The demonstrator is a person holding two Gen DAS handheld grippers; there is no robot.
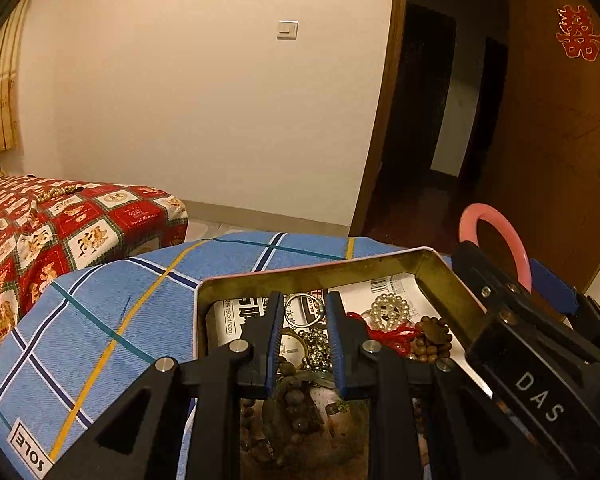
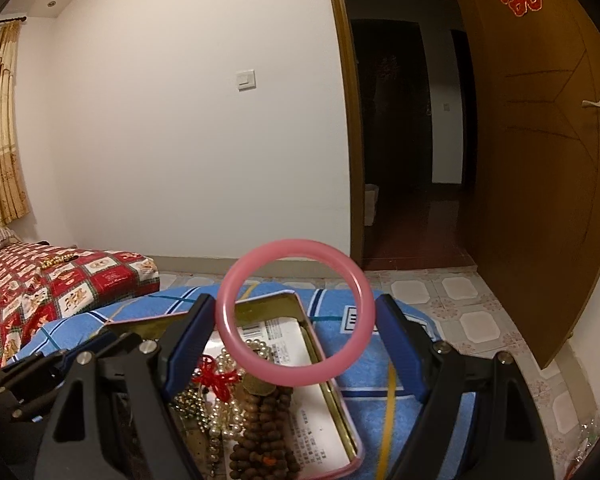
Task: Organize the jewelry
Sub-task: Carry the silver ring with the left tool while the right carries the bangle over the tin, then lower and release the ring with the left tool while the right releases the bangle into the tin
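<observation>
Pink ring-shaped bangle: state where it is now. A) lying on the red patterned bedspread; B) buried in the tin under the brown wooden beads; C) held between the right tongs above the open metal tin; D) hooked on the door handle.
C: in the right wrist view the pink ring-shaped bangle sits between the blue fingers of the right tongs, above the open metal tin.

A glossy, smooth pink bangle (image 2: 296, 312) showed at centre frame; below it sat a dull brassy metal tin (image 2: 314, 344) on woven blue cloth (image 2: 380, 376).
</observation>
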